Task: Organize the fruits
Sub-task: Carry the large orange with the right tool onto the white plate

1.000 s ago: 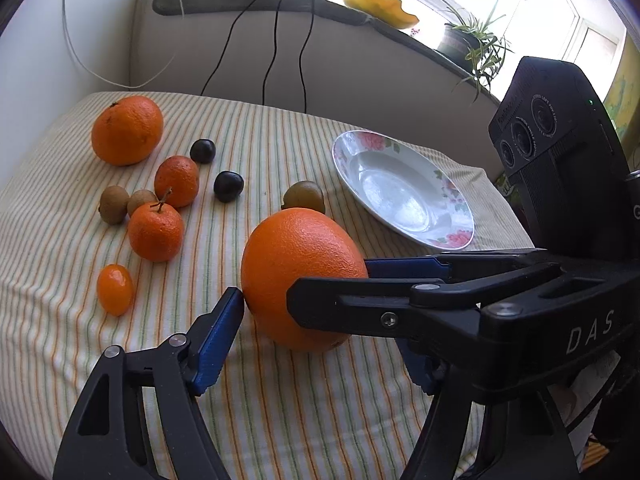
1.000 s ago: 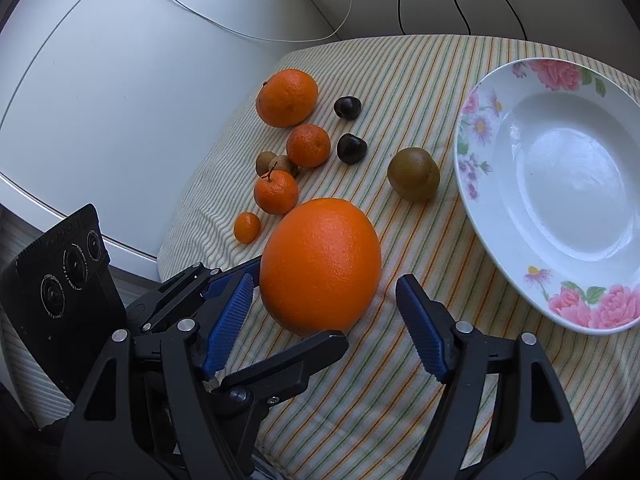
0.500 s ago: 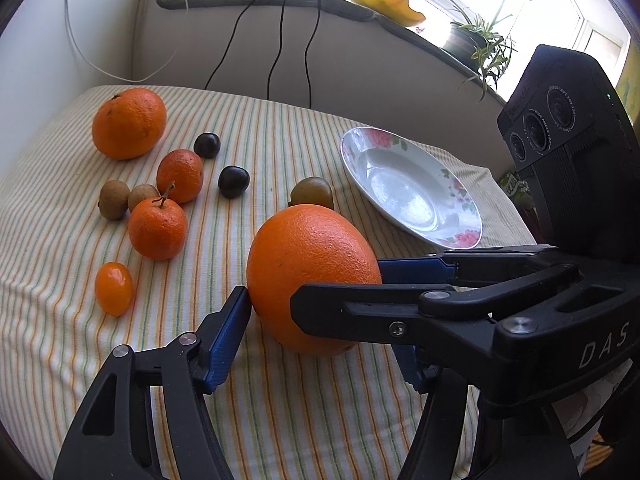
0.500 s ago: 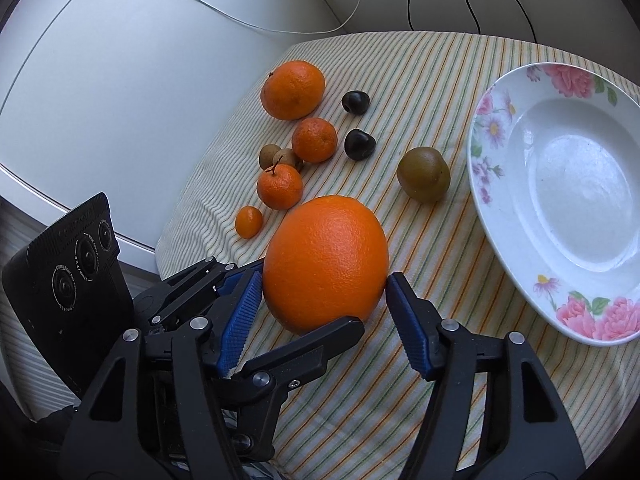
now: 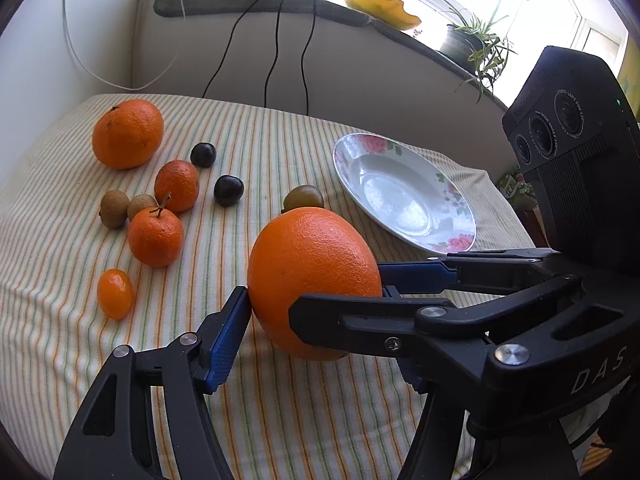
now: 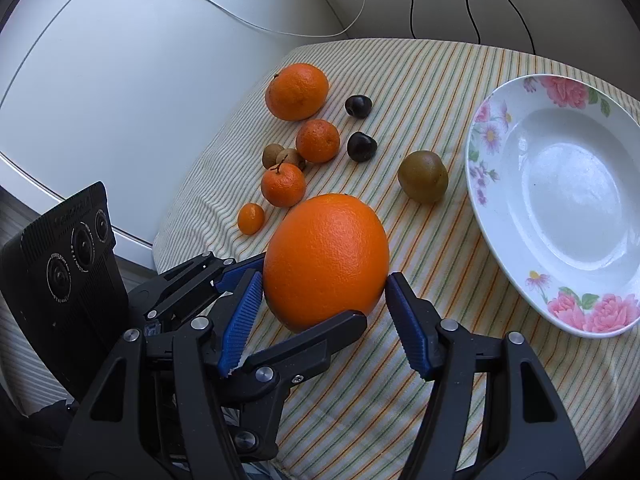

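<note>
left edge of the bench (image 5: 280,408): loose fruit on the striped cloth, untouched. a medium orange (image 5: 128,134) far left, two tangerines (image 5: 176,185), two brown longans (image 5: 114,209), two dark plums (image 5: 228,190), and a kumquat (image 5: 115,293) nearest me.

centre: the large orange (image 6: 326,260) rests on the cloth near the front edge, with both claws around it. left claw (image 5: 320,340) is spread. its left pad touches the orange's left flank; its other finger is mostly hidden under the right claw, so i can't confirm contact there.

right claw (image 6: 324,304): this is the change. a second ago its blue pads (image 6: 240,320) stood off both sides of the orange with cloth showing between. now they're pressed to the skin left and right, pinching the large orange. i see no sign that the fruit has left the cloth yet.

just beyond the orange, a greenish-brown fruit (image 6: 423,176), apart from it.

right: the floral plate (image 6: 480,152), nothing in it, near the orange but not touching.

my read: the grasp is made and the sort has only started. the lift toward the plate comes next. the round skin could roll in the pads, so i'd raise it slowly.
</note>
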The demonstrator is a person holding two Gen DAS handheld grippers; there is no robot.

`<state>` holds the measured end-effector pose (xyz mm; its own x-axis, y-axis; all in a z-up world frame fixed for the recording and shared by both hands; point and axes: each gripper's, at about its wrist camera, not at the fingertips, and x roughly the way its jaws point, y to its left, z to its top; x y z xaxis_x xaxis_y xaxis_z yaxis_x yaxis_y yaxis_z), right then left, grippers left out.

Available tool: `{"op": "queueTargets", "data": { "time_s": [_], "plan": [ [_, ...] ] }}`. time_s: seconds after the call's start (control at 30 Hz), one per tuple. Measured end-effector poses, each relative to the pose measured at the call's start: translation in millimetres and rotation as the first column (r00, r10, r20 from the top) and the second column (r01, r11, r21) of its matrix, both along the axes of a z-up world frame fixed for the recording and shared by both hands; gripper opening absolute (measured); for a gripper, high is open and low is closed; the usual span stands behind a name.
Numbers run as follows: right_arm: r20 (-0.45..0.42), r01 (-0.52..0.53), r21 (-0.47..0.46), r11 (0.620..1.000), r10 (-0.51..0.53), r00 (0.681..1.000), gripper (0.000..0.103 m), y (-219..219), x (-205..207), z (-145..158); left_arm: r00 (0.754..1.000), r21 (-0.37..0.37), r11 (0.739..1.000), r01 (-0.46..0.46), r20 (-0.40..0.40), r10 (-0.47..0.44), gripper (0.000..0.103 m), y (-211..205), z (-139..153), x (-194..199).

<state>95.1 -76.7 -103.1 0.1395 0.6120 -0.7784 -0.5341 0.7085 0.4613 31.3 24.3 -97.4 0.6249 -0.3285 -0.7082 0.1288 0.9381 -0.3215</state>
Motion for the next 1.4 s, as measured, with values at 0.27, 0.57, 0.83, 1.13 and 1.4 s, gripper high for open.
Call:
{"op": "queueTargets", "data": {
  "time_s": [0.27,0.57,0.83,1.13,1.4],
  "plan": [
    [0.051,0.027,0.019,0.999,-0.028,0.998,0.067,-19,-2,21,0.999,0.009,1.000,0.027,0.038,-0.028,0.066,-14,20,6],
    [0.063,0.080,0.043,0.996,-0.083,0.995,0.067,-56,8,38,0.992,0.052,0.995,0.080,0.090,-0.085,0.066,-44,37,27],
    [0.068,0.162,0.065,0.985,-0.166,0.984,0.067,-95,29,46,0.986,0.055,0.990,0.130,0.101,-0.135,0.066,-73,41,61],
    [0.022,0.219,0.056,0.974,-0.221,0.975,0.067,-132,59,34,0.982,0.048,0.983,0.179,0.052,-0.182,0.065,-102,28,97],
    [0.014,0.260,0.038,0.965,-0.261,0.965,0.067,-146,82,27,0.980,0.039,0.980,0.197,0.028,-0.199,0.066,-122,21,120]
  ]
}}
